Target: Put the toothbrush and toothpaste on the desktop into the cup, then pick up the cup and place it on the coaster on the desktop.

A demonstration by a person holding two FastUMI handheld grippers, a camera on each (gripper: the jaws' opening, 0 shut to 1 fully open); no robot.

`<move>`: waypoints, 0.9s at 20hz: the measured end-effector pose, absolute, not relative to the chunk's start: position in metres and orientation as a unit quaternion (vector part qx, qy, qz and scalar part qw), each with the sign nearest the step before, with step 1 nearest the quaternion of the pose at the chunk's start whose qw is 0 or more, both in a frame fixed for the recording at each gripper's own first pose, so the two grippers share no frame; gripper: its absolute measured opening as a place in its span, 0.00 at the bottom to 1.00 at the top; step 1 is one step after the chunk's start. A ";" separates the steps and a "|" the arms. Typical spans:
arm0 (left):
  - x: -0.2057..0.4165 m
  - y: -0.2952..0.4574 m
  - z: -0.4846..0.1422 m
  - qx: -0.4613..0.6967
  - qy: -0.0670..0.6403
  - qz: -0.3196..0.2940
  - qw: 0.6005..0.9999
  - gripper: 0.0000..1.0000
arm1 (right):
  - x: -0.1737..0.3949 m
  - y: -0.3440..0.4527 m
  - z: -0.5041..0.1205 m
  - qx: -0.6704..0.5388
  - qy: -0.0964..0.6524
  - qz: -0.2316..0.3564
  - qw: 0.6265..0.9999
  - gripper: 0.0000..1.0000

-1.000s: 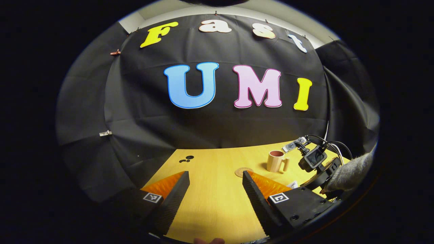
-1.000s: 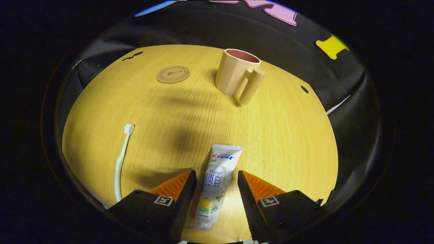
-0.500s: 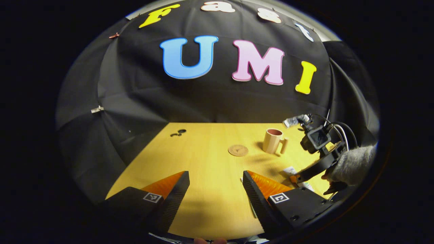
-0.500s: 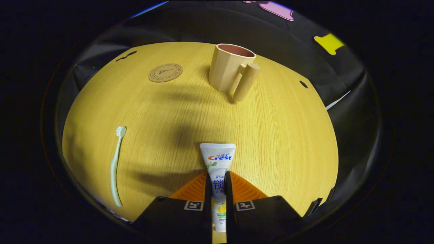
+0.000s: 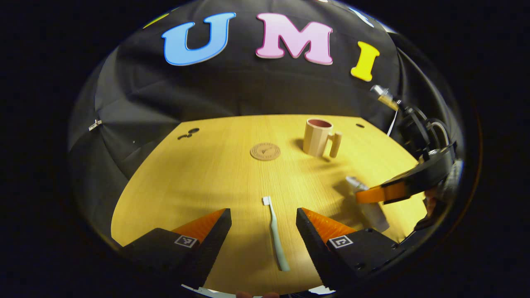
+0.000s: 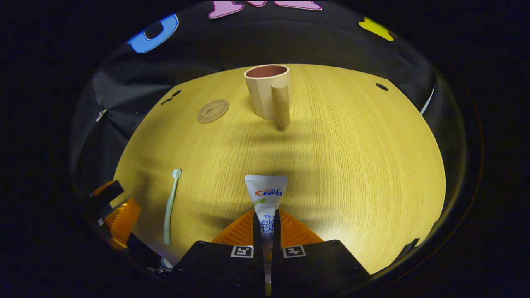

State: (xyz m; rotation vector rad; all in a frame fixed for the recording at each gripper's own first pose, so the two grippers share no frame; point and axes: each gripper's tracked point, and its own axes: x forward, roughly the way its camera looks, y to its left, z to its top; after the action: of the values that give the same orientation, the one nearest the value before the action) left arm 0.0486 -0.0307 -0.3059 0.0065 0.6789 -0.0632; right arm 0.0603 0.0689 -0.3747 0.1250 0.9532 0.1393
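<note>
Step in hand, by the look of it: loading the cup, both items at once, neither in yet. Right gripper (image 6: 265,225) clamped tight on the toothpaste (image 6: 266,192), both fingers pressing the tube approx mid-body, flat crimped end poking fwd toward the cup (image 6: 267,91); from the left gripper view, seen as a tube (image 5: 366,198) pinched in that gripper (image 5: 374,194), just off or barely on the desk, couldn't tell which. Left gripper (image 5: 263,219) wide open, holding nothing, fingers straddling the toothbrush (image 5: 275,234) w/o touching; brush flat on the desk (image 5: 198,178), bristle end pointing away toward the coaster (image 5: 265,151). Cup upright near the far edge, mouth empty, handle toward the right gripper, coaster just beside it and bare. Next, prob: lift tube, carry over the rim, tip it end-down and let go inside w/o knocking the cup. For the left: drop lower, close on the thin handle, needing a square pinch so it wouldn't roll or slip. Cup-to-coaster move not yet begun.
</note>
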 end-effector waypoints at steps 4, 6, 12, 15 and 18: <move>0.058 -0.033 -0.341 0.008 0.391 0.005 0.921 0.95 | 0.060 0.062 -0.347 0.082 0.436 0.110 0.889 0.11; 0.060 -0.033 -0.352 0.011 0.410 0.019 0.912 0.95 | 0.063 0.058 -0.339 0.086 0.429 0.127 0.890 0.11; 0.064 -0.034 -0.368 0.026 0.445 0.032 0.895 0.92 | 0.067 0.046 -0.332 0.106 0.435 0.157 0.880 0.10; 0.062 -0.039 -0.370 0.022 0.452 0.030 0.891 0.91 | 0.070 0.037 -0.336 0.112 0.439 0.164 0.876 0.10; 0.061 -0.050 -0.373 0.017 0.459 0.031 0.888 0.63 | 0.073 0.026 -0.336 0.117 0.438 0.163 0.876 0.10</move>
State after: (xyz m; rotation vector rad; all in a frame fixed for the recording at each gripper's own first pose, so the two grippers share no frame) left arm 0.0608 -0.0502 -0.3730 0.0357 0.9549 0.0650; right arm 0.0730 0.0262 -0.3364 0.2445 0.9142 0.3398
